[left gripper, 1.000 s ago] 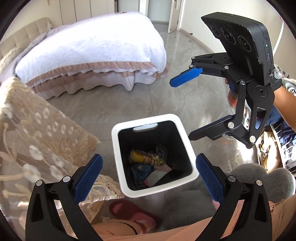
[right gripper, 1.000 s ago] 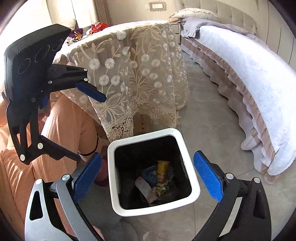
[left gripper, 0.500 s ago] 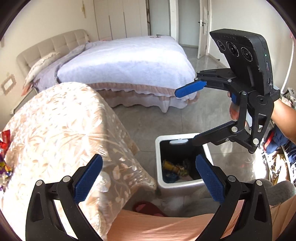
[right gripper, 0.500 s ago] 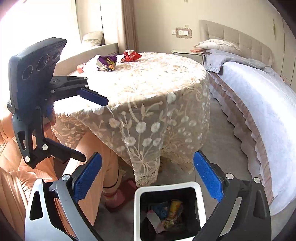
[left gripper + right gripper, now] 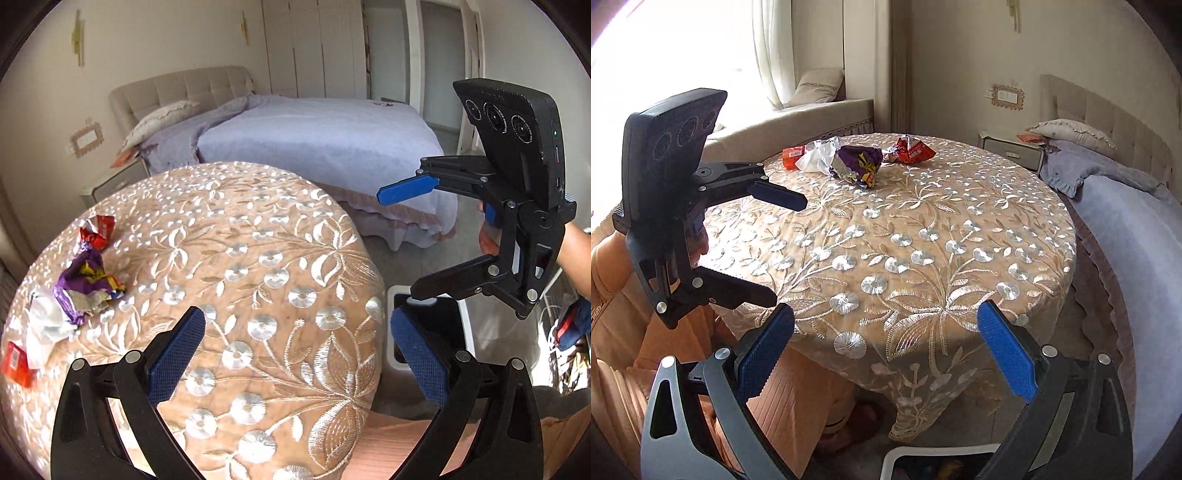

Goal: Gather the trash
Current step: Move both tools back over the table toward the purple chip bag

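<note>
**Both grippers empty, wrappers waiting on the table**

Both tools hover at the near edge of the round table (image 5: pixel 1015 236), nothing in either. The left gripper (image 5: pixel 295 354) gapes wide, and so does the right gripper (image 5: pixel 886 354). This looks like the reach-out step: the bin (image 5: pixel 466 332) sits on the floor just beside the table, and the trash is across the cloth, well away from both. There's a crumpled purple wrapper (image 5: pixel 858 162), glossy and creased, a red wrapper (image 5: pixel 912 149) just beside it, a white bag (image 5: pixel 820 157) and a small red pack (image 5: pixel 792 157) on its far side. Next move, I'd say: extend across, come down over one light, springy wrapper, and pinch a raised fold.
</note>
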The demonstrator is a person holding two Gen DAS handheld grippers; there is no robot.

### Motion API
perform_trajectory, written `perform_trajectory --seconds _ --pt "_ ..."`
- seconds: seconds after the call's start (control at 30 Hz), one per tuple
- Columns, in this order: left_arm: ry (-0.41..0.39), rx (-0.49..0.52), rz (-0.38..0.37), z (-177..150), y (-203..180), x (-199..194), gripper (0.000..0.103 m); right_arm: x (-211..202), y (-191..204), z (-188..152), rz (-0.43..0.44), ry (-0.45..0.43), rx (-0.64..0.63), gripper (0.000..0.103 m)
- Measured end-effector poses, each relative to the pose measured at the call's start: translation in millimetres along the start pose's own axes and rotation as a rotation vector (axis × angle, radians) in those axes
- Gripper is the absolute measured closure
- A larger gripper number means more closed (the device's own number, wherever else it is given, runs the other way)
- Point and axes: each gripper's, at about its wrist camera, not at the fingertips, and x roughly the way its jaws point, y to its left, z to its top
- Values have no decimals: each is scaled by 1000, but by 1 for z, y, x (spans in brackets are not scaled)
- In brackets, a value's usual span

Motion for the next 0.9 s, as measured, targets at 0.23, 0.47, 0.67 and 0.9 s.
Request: perform_trajectory --seconds 0.23,0.47,0.67,0.9 --pt "-49 -76 126 -6 51 -18 4 29 12 41 27 -41 -25 4" --pt "-66 -166 302 -15 102 -34 4 63 15 71 37 -54 -17 4" --pt "-71 -231 343 -26 136 -40 4 95 22 93 74 -41 -26 4" --pt "-76 -266 395 -35 179 -40 4 139 32 120 112 -4 -68 4"
